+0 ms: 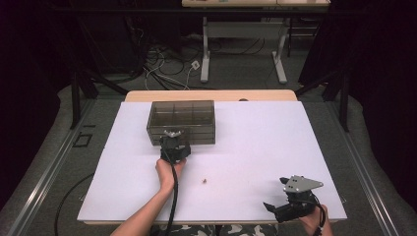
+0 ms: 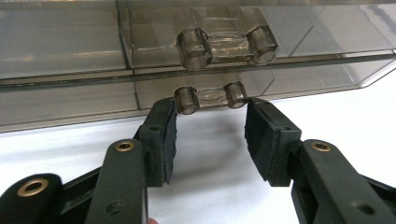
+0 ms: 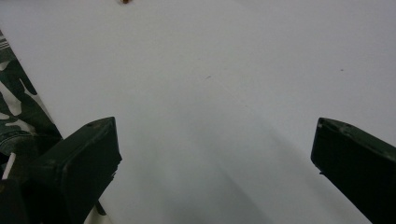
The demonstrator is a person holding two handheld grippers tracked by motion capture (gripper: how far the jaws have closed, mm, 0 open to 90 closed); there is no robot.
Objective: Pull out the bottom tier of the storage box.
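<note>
- The lower drawer handle (image 2: 211, 97) of the smoky clear drawer box (image 1: 182, 121) is bracketed by the left hand-held gripper (image 2: 211, 135); the pads are seen at its two ends, though a firm grasp cannot be told.
- The box is set at the far left-centre of the white worktop (image 1: 265, 142).
- The right hand-held gripper (image 1: 282, 199) is held released at the near right edge.
- A small brown speck (image 1: 204, 180) is seen between them.
</note>
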